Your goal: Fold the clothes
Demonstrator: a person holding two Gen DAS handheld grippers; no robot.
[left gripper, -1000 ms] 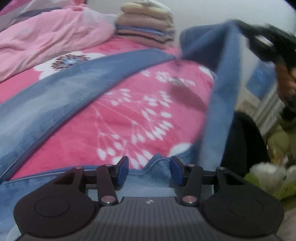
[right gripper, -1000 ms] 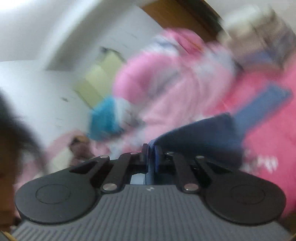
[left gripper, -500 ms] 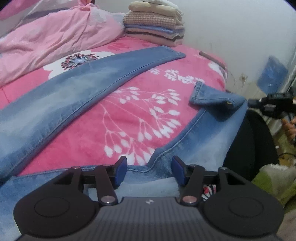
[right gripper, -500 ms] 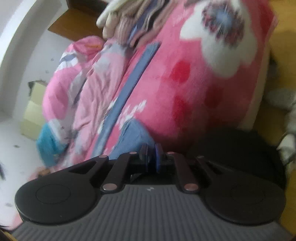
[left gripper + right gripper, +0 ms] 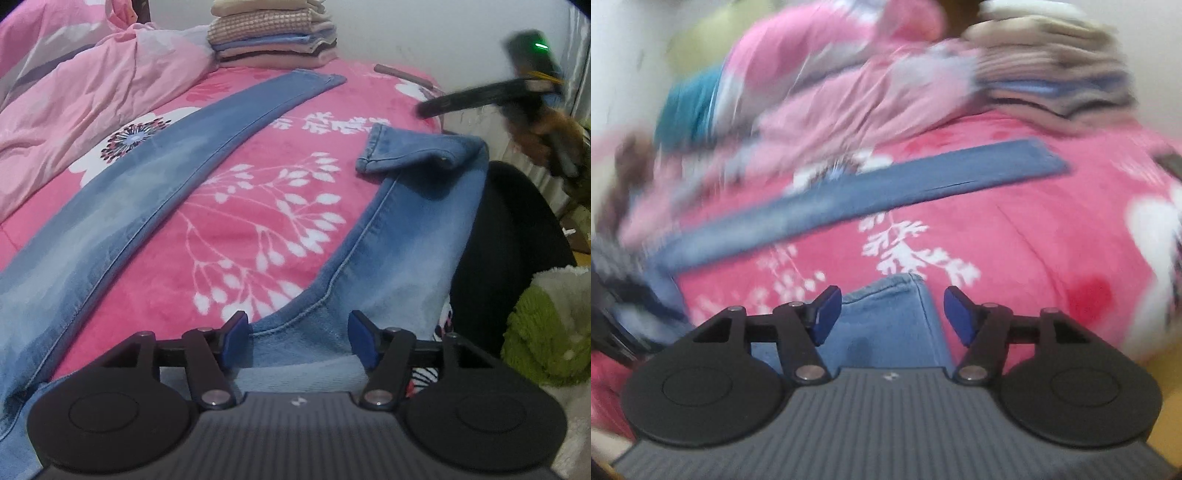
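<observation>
Lying spread, jeans (image 5: 155,192) show one cuff folded back.

A bed covered by a pink floral blanket (image 5: 258,206) is carrying blue jeans (image 5: 155,192) lying spread with legs apart, a crumpled pink quilt (image 5: 92,96) at the left, and a stack of folded clothes (image 5: 273,37) at the far end.

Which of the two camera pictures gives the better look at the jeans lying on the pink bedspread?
The left wrist view: it is sharp and shows the jeans with both legs spread, the nearer leg's cuff turned back. The right wrist view is blurred and shows only one long leg and that cuff close up.
</observation>
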